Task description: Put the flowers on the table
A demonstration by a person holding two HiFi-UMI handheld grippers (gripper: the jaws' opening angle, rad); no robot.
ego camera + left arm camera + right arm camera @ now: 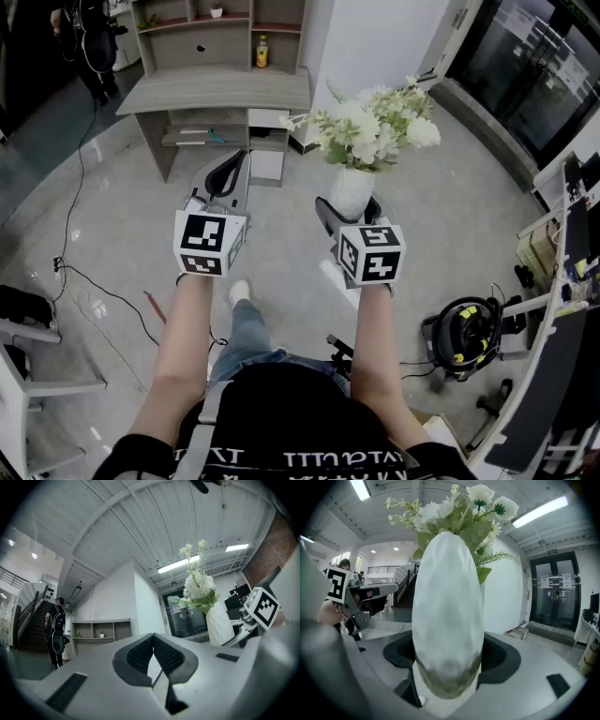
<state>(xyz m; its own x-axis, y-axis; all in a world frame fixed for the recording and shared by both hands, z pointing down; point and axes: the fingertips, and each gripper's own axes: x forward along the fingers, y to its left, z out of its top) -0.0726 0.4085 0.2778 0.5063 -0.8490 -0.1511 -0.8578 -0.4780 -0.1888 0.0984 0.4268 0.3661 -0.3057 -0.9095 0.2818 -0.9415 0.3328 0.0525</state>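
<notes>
A white oval vase (352, 190) with white flowers and green leaves (375, 127) hangs in the air above the floor, upright. My right gripper (349, 208) is shut on the vase's lower body; its dark pads press both sides of the vase (446, 606) under the flowers (454, 513). My left gripper (225, 178) is held beside it at the left, shut with nothing between its pads (153, 641). From the left gripper view the vase (219, 625) shows to the right. A grey desk (220, 91) stands ahead, past the left gripper.
The desk carries a shelf unit with a yellow bottle (262, 52). Cables (94, 291) trail over the floor at the left. A black and yellow machine (466, 333) sits at the right. A person with a backpack (57, 630) stands by the stairs.
</notes>
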